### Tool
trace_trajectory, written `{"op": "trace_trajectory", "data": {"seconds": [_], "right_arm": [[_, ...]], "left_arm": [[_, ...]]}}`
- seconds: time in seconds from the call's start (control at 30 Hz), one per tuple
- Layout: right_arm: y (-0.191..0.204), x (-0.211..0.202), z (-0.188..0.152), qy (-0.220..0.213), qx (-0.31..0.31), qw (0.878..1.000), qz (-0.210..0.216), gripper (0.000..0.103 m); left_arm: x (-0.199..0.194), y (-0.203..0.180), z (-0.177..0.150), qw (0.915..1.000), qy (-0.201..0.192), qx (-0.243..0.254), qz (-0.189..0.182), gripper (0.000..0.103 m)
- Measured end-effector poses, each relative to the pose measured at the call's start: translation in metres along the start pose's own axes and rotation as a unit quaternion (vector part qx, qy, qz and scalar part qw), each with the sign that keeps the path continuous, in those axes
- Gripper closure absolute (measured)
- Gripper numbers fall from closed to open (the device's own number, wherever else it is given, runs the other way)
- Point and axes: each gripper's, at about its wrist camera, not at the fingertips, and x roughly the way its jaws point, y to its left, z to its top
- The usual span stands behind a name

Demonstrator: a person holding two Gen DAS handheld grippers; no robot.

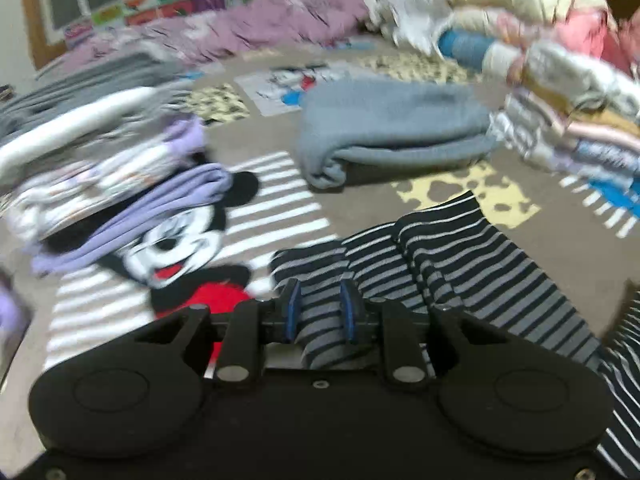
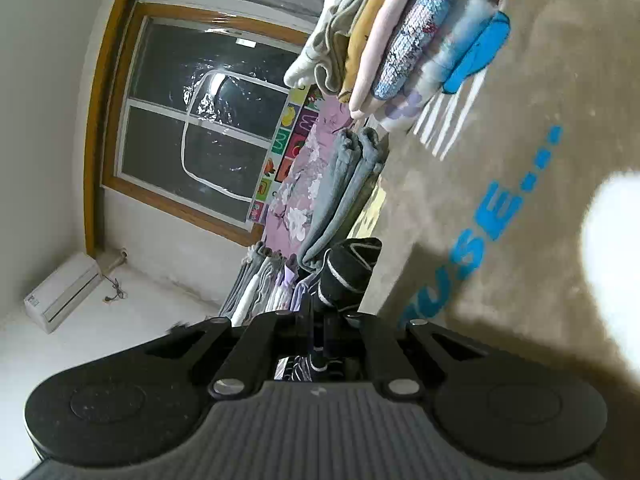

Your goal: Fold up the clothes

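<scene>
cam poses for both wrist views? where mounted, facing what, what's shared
Left wrist: sits on the left hand-held gripper, facing forward and down over the cartoon blanket; its fingers pinch the striped garment.
Right wrist: sits on the right hand-held gripper, rolled sideways, facing the window; fingers closed on dark striped cloth.
Shared: the grey folded blanket, folded stacks and likely the same striped garment. No hand shows.

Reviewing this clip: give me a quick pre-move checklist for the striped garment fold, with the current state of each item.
1. Left gripper shut on striped garment: ok.
2. Right gripper shut on the same dark striped fabric: ok.
3. Garment spread flat between the grippers: not ok, bunched.
4. Bare blanket ahead for laying it down: ok.
5. Grey towel apart from garment: ok.
6. Left view sharp: not ok, blurred.
</scene>
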Motion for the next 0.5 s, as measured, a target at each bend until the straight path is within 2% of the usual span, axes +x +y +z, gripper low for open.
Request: {"op": "trace_trajectory", "data": {"seconds": [0.1, 0.17, 0.23, 0.3, 0.33, 0.5], "right_arm": [[0.0, 0.0, -0.001, 0.003, -0.002, 1.0, 0.0, 0.097], [0.001, -0.001, -0.002, 0.003, -0.005, 1.0, -0.001, 0.097], [0.002, -0.002, -0.003, 0.002, -0.01, 1.0, -0.004, 0.096], [0.003, -0.002, -0.003, 0.001, -0.014, 1.0, -0.007, 0.097], [0.002, -0.002, -0.004, 0.0, -0.016, 1.0, -0.01, 0.096], [0.002, -0.003, -0.006, -0.011, -0.027, 0.999, -0.025, 0.097]], "left_arm": [[-0.032, 0.0, -0.026, 0.9997, -0.02, -0.007, 0.01, 0.084], [-0.04, -0.002, -0.037, 0.9995, -0.023, -0.017, -0.01, 0.084], [-0.033, -0.012, -0.047, 0.9995, -0.006, -0.009, -0.028, 0.084], [-0.013, -0.03, -0.06, 0.9984, 0.035, 0.035, -0.027, 0.084], [-0.013, -0.034, -0.063, 0.9982, 0.038, 0.038, -0.027, 0.084], [-0.068, -0.026, -0.068, 0.9982, -0.029, -0.039, -0.036, 0.084]]}}
